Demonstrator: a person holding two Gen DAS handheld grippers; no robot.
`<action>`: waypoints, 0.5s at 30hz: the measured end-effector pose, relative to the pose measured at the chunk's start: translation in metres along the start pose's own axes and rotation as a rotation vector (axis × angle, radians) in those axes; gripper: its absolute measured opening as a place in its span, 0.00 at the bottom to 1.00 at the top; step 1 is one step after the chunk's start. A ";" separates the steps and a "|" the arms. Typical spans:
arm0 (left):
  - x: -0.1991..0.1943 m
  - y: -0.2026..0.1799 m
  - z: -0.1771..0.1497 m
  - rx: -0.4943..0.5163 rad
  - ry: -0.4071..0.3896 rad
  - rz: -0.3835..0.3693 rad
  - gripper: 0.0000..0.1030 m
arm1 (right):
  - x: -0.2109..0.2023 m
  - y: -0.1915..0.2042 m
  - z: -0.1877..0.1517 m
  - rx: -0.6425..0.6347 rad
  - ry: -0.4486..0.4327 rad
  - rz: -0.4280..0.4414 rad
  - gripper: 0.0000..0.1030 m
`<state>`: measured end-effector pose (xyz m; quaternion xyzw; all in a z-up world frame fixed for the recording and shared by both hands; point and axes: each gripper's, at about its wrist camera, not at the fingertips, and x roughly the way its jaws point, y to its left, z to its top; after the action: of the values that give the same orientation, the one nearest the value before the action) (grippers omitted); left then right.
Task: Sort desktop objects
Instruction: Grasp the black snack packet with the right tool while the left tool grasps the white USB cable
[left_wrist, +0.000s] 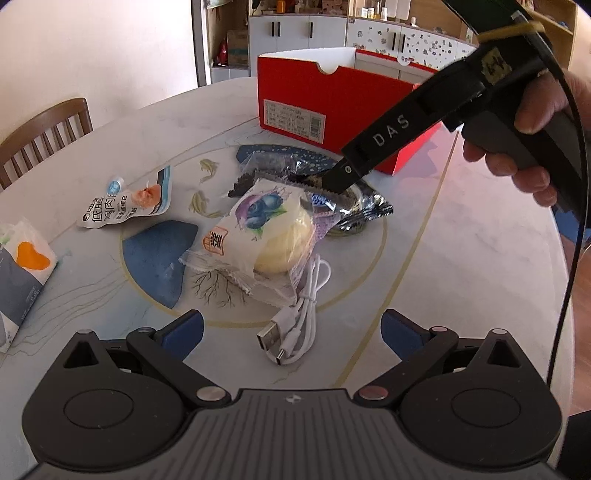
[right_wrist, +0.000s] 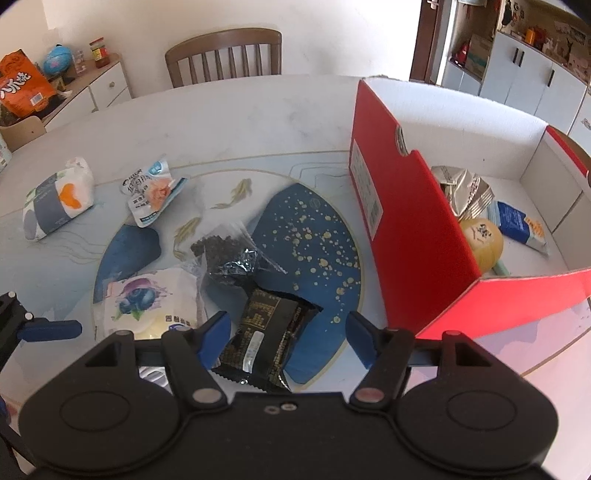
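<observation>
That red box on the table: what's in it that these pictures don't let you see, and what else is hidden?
- Red box: from the left wrist view its front wall hides all contents; from the right wrist view the near wall covers part of the round yellow item.
- White USB cable: its far end runs under the blueberry bun packet, left wrist view.
- Black snack packet: the right gripper body cuts off its near end.

the right gripper (right_wrist: 288, 332) hung over a black snack packet (right_wrist: 267, 341) on the table (right_wrist: 229, 122), blue pads either side of it, not pressing. beside it lay a blueberry bun (right_wrist: 147, 299) and a clear bag of dark beads (right_wrist: 225, 254). the red box (right_wrist: 410, 229) stood to the right, a yellow ball (right_wrist: 484, 243) inside.
</observation>
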<state>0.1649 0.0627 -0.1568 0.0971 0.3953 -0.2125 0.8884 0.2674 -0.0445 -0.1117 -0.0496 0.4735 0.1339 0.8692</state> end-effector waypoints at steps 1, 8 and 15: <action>0.001 0.001 -0.001 -0.003 0.003 0.001 1.00 | 0.002 0.000 0.000 0.003 0.005 -0.003 0.67; 0.005 0.006 -0.004 -0.025 -0.001 0.018 1.00 | 0.012 0.000 0.001 0.031 0.031 -0.004 0.65; 0.009 0.003 -0.003 -0.012 -0.013 0.028 1.00 | 0.021 -0.001 0.002 0.053 0.054 0.006 0.59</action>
<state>0.1701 0.0637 -0.1655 0.0958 0.3894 -0.1983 0.8943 0.2804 -0.0408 -0.1281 -0.0288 0.5004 0.1224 0.8566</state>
